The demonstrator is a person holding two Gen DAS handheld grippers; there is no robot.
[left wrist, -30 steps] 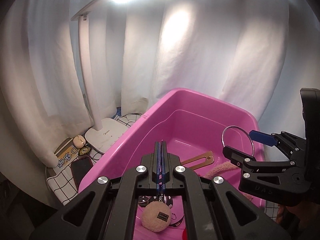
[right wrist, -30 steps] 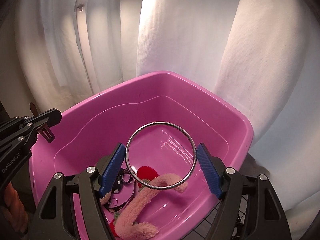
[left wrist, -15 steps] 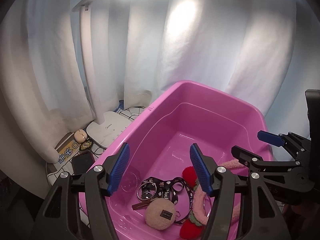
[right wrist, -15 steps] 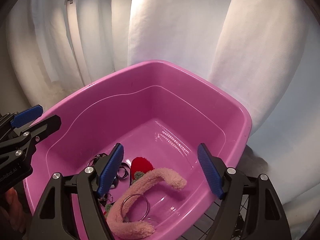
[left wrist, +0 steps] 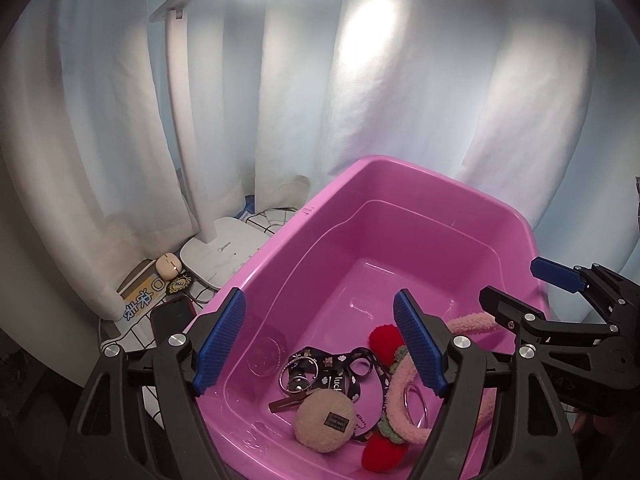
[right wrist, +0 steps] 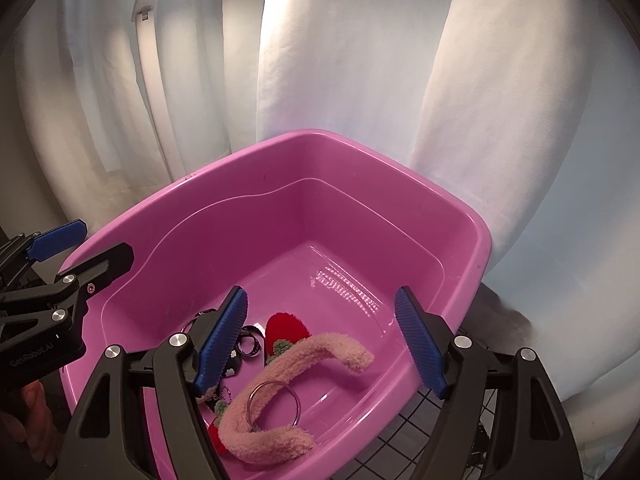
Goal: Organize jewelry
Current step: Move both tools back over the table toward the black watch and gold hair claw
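Note:
A pink tub point(left wrist: 420, 216) point(right wrist: 320, 136) stands below both grippers. On its floor lie a black lanyard with key rings point(left wrist: 340, 376), a beige plush ball point(left wrist: 325, 420), a red strawberry charm point(left wrist: 384, 338) point(right wrist: 286, 330) and a pink fluffy headband point(right wrist: 320, 352). A silver ring point(left wrist: 416, 404) point(right wrist: 274, 400) rests on the headband. My left gripper point(left wrist: 320, 340) point(right wrist: 86, 250) hovers over the tub's near left side, its jaws opening with nothing between them. My right gripper point(right wrist: 320, 344) point(left wrist: 528, 290) hangs open over the right side, also with nothing between its pads.
White curtains hang close behind the tub. Left of it stand a white desk lamp base point(left wrist: 224, 252), a small beige case point(left wrist: 168, 264), a card and a dark phone point(left wrist: 170, 316). A grid-patterned cloth point(right wrist: 420, 440) covers the table.
The left gripper went from shut on the lanyard to open, and the lanyard with the plush ball dropped into the tub. The right gripper's ring fell onto the headband.

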